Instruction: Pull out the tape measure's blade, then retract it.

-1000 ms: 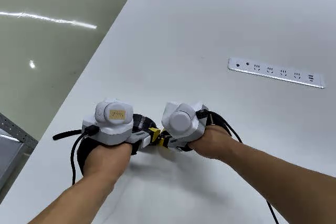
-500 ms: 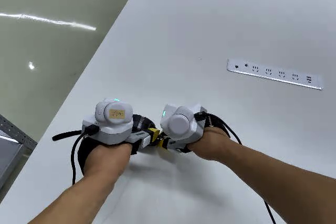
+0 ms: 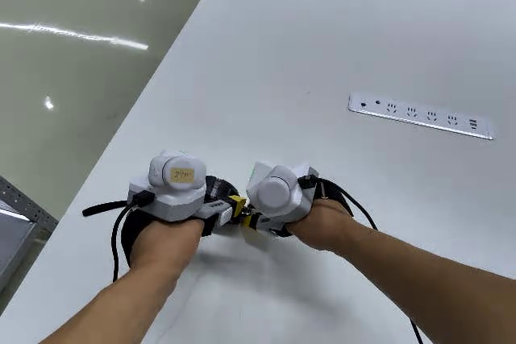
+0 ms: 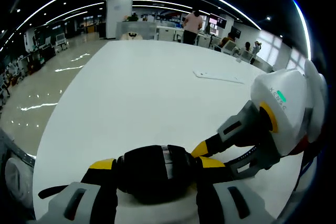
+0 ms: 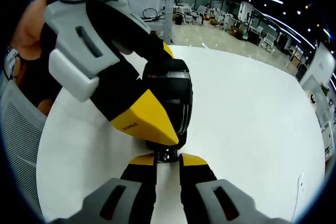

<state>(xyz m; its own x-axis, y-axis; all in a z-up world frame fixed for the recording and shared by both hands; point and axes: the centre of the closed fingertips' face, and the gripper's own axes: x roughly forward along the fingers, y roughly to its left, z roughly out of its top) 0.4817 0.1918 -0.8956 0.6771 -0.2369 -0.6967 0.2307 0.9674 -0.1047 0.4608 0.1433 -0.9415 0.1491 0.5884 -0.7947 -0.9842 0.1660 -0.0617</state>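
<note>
Handwritten yellow sticker (image 3: 181,174) on left claw (image 4: 157,167), illegible, tiny lettering (image 4: 278,98) on right claw (image 5: 167,159), unreadable

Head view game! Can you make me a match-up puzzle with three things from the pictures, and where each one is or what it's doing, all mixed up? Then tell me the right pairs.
Things:
1. tape measure
2. power strip
3. right gripper

Places or states:
A. lies flat on the white table, beyond both hands
B. black, clamped between the fingers of the left gripper
C. fingers pinched on the blade's metal tip

Right pairs: 1-B, 2-A, 3-C.
</note>
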